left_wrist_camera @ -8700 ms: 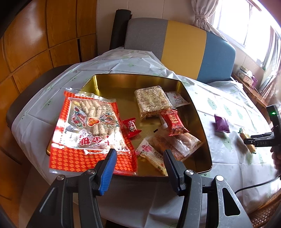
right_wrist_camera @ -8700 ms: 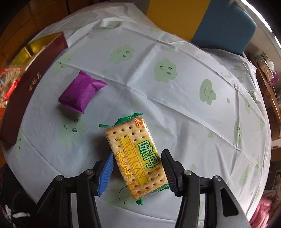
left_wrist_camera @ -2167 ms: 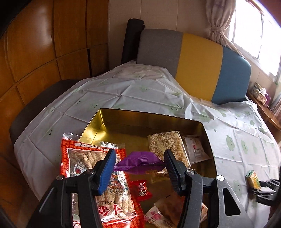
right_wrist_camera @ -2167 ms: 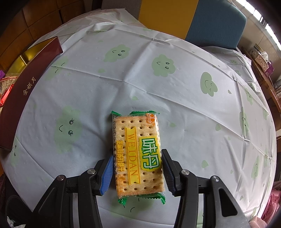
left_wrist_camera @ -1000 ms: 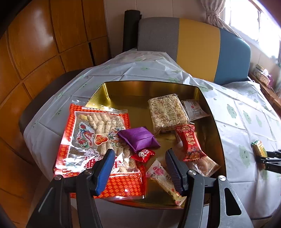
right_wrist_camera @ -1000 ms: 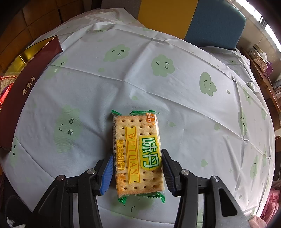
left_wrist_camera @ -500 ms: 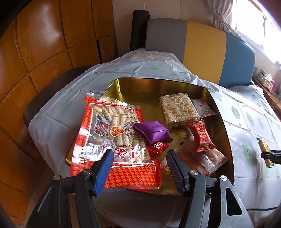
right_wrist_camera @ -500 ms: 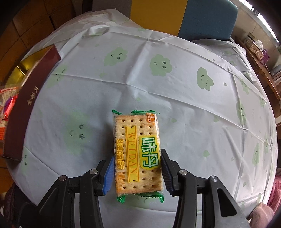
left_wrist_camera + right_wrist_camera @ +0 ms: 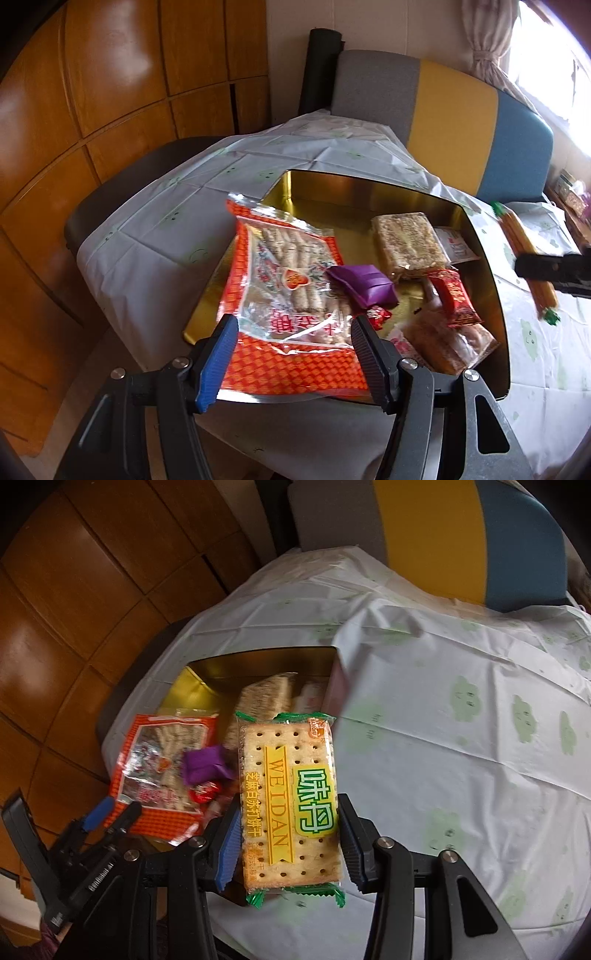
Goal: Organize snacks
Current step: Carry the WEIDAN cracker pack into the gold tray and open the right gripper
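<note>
Two tongs are in view: the right tongs [image 9: 286, 843] are clenched on the cracker packet [image 9: 290, 805], held in the air above the worktop edge of the gold tin [image 9: 491, 280]; the left tongs [image 9: 291, 354] hang released at the tin's near edge. Risk: the slick wrapper may slip out, or the packet may land on the purple pouch [image 9: 364, 284] and crush the snacks beneath.

Tin [image 9: 369, 192] far half bare; near half packed with packets [image 9: 291, 295].
</note>
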Motion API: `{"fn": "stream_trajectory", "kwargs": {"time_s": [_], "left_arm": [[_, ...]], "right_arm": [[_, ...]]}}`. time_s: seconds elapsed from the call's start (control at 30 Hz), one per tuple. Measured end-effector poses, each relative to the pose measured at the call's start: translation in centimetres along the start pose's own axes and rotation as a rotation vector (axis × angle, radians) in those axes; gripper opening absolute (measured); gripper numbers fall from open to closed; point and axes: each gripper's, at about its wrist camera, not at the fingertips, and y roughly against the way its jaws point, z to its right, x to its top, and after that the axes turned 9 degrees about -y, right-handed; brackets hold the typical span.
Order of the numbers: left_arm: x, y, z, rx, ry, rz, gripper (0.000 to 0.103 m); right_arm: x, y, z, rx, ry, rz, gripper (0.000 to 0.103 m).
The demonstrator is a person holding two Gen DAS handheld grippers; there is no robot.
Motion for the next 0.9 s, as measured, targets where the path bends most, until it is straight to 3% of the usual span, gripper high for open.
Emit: {"fn": "stream_trajectory", "kwargs": {"time_s": [0.17,0.4,0.63,0.73,0.8,0.83,0.9], "left_arm": [[-0.2,-0.1,-1.7,0.033,0.032,0.001,0.064],[-0.6,-0.7,-3.4,0.048,0.069,-0.016,0.064],[-0.6,-0.7,-3.5,0.047,0.070,-0.013,0.067],[-0.6,-0.7,-3.5,0.047,0.072,-0.014,0.068],[-0.6,-0.6,-3.4,0.047,0.071,-0.012,0.068],[-0.6,-0.5,-3.4,0.047,0.070,-0.012,0.068],[-0.6,-0.4,-3.2,0.044,0.066,-0.012,0.068]], "right_arm": [[1.3,-3.5,-4.3,0.049,-0.011,-0.023,0.048],[1.5,-8.9,-5.4,0.080,-0.073,-0.129,0.050],[-0.1,-10.0,-6.3,0.063,-0.006,-0.148,0.051],[-0.9,-9.2,-6.8,0.059,0.043,-0.117,0.050],[-1.4,-9.2,-7.4,0.049,0.101,-0.108,0.044],[-1.7,-9.5,-7.7,0.018,0.135,-0.112,0.035],[-2.2,-10.3,-7.9,-0.015,0.172,-0.108,0.032]]}}
